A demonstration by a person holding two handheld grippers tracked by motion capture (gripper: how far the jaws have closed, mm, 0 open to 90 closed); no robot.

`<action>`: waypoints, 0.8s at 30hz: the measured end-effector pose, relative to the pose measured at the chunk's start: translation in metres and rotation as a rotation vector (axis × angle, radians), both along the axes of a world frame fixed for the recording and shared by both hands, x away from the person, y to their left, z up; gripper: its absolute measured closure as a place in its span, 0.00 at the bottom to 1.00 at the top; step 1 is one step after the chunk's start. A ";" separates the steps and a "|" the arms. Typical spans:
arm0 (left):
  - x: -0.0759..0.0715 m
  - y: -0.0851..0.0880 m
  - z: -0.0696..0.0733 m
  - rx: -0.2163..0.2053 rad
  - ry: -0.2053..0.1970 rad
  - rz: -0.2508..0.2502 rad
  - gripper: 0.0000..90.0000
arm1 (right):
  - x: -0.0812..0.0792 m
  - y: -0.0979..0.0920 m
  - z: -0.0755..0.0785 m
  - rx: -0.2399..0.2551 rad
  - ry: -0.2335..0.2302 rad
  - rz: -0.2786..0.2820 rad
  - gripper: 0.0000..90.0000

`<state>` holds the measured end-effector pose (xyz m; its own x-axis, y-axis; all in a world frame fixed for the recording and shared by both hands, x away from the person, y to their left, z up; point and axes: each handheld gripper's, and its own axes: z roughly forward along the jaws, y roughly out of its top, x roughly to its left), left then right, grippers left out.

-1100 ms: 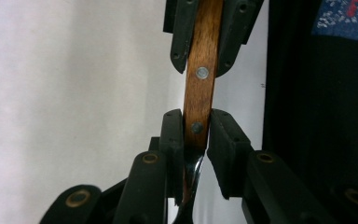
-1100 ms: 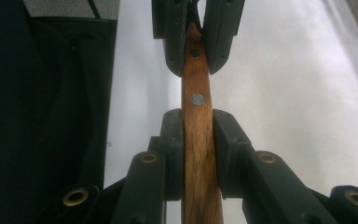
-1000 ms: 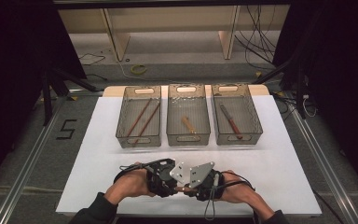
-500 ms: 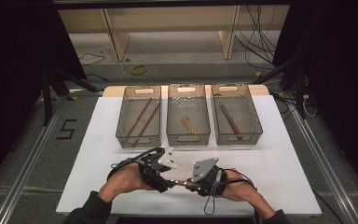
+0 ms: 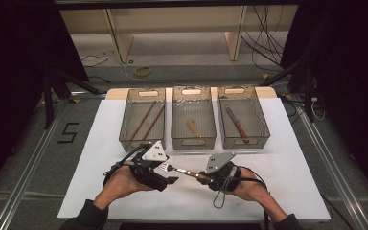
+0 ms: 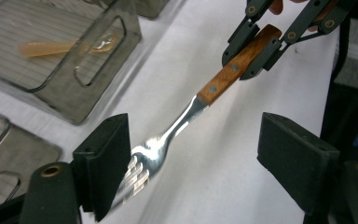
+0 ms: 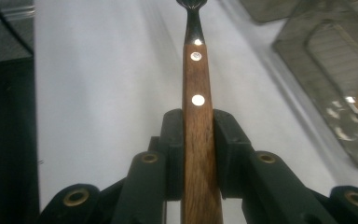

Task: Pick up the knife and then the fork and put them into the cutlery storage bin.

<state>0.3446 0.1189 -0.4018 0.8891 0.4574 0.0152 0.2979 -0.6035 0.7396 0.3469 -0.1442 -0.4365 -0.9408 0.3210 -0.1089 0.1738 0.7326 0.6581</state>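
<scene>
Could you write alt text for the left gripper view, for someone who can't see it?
A wood-handled fork hangs over a white table, its handle clamped in the right tongs at the top. The left tongs, just opened, flank its tines without pressing them. A clear bin at upper left holds a pale spoon.

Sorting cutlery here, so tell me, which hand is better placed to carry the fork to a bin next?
Right, probably. The right gripper has its fingers clamped on the fork by its wooden handle, while the left gripper has just opened, its fingers apart around the tines.
</scene>
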 end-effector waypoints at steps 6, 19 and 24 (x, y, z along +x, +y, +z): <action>0.002 0.015 -0.010 -0.084 -0.011 0.071 0.25 | 0.007 -0.010 0.005 0.028 -0.009 -0.059 0.85; 0.006 0.042 -0.034 -0.207 -0.002 0.217 0.24 | 0.020 -0.032 0.020 0.078 -0.040 -0.158 0.85; 0.007 0.048 -0.039 -0.230 0.005 0.235 0.24 | 0.029 -0.042 0.026 0.095 -0.053 -0.205 0.85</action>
